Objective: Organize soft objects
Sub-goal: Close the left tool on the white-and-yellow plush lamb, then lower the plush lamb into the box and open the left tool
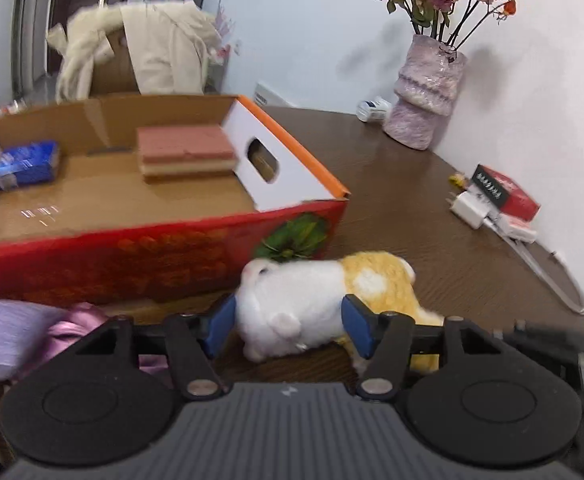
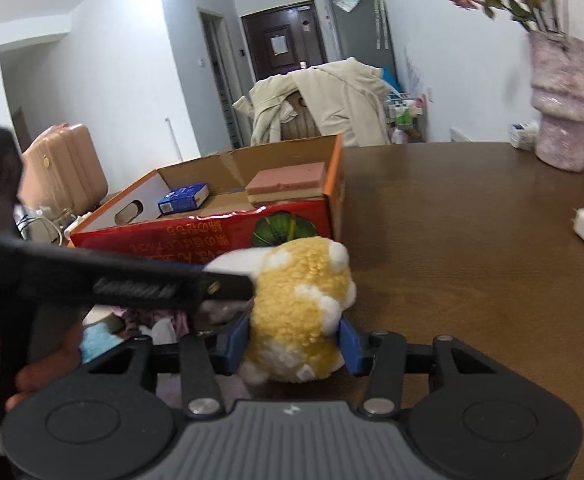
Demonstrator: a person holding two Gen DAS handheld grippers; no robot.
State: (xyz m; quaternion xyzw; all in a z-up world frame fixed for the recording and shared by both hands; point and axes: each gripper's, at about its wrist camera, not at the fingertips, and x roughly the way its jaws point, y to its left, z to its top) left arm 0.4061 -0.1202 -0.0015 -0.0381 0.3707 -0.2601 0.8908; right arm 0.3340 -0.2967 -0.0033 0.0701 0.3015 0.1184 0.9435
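Plush time: both grippers are clamped on the same white-and-yellow fuzzy stuffed animal point(image 1: 312, 304), which sits on the dark wooden surface point(image 1: 432, 216) just in front of the red cardboard box point(image 1: 132, 252). Left gripper point(image 1: 288, 324) squeezes its white belly end between blue pads; right gripper point(image 2: 292, 338) pinches the yellow back. Inside the box lie a pink layered sponge block point(image 1: 186, 152) and a small blue packet point(image 1: 26, 164). Purple and pink fabric point(image 1: 32, 340), blurred, perhaps more soft items, sits at the left.

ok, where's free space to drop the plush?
Box floor is bare in front, between the blue pack and pink sponge. Table is open right of the box, up to the vase. Crowded by the charger and red carton.
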